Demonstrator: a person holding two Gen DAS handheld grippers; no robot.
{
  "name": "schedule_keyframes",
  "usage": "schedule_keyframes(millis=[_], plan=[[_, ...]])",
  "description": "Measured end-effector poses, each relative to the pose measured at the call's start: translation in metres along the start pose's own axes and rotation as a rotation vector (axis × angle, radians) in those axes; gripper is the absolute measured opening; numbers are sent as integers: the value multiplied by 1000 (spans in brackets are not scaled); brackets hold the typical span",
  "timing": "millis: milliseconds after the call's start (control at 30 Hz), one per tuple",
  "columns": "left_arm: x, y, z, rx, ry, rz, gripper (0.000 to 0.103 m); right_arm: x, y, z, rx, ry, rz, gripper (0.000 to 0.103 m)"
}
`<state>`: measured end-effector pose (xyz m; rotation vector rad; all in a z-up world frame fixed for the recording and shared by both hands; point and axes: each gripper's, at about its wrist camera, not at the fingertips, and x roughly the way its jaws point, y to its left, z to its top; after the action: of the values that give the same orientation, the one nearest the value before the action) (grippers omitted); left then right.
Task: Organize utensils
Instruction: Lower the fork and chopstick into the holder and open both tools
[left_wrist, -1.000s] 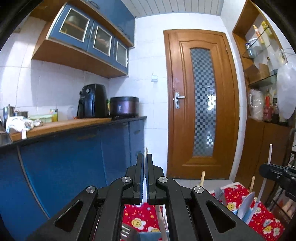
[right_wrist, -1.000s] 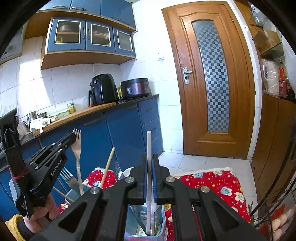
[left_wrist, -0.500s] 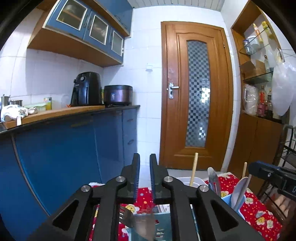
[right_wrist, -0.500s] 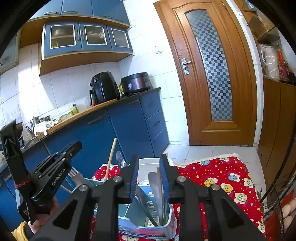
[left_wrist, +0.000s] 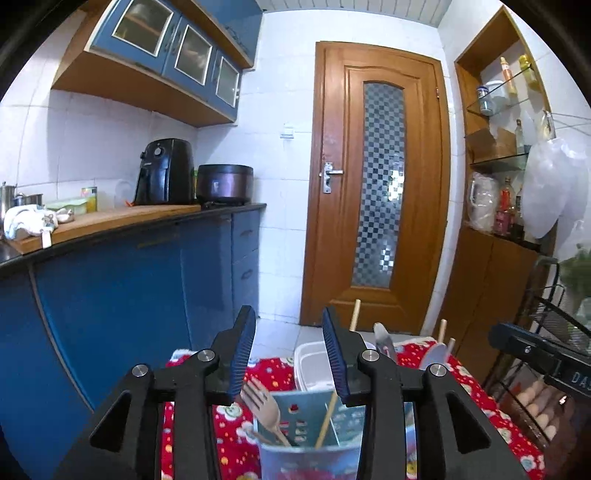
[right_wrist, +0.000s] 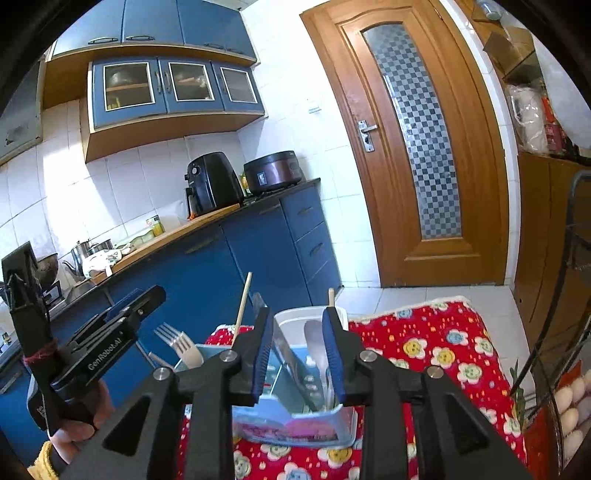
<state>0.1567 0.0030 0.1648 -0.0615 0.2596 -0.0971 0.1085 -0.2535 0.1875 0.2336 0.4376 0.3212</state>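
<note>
The left gripper (left_wrist: 289, 350) and the right gripper (right_wrist: 297, 343) hover above the utensil holder (right_wrist: 295, 424), both sets of jaws opening with nothing pressed between the pads. The holder, stocked with a wooden fork (left_wrist: 264, 408), chopsticks (right_wrist: 242, 308) and a spoon (right_wrist: 317, 343), sits on a red flowered cloth (right_wrist: 436, 354). Left of the holder run blue cabinets (right_wrist: 236, 266); behind it stands a wooden door (right_wrist: 417, 147).
</note>
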Motion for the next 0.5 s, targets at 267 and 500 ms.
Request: schedule_keyframes(millis=[267, 500], plan=[[-34, 3, -7, -24, 43, -25, 39, -20, 0, -17, 22, 42, -5, 34], [-54, 7, -25, -44, 105, -43, 40, -32, -4, -37, 59, 83, -9, 35]])
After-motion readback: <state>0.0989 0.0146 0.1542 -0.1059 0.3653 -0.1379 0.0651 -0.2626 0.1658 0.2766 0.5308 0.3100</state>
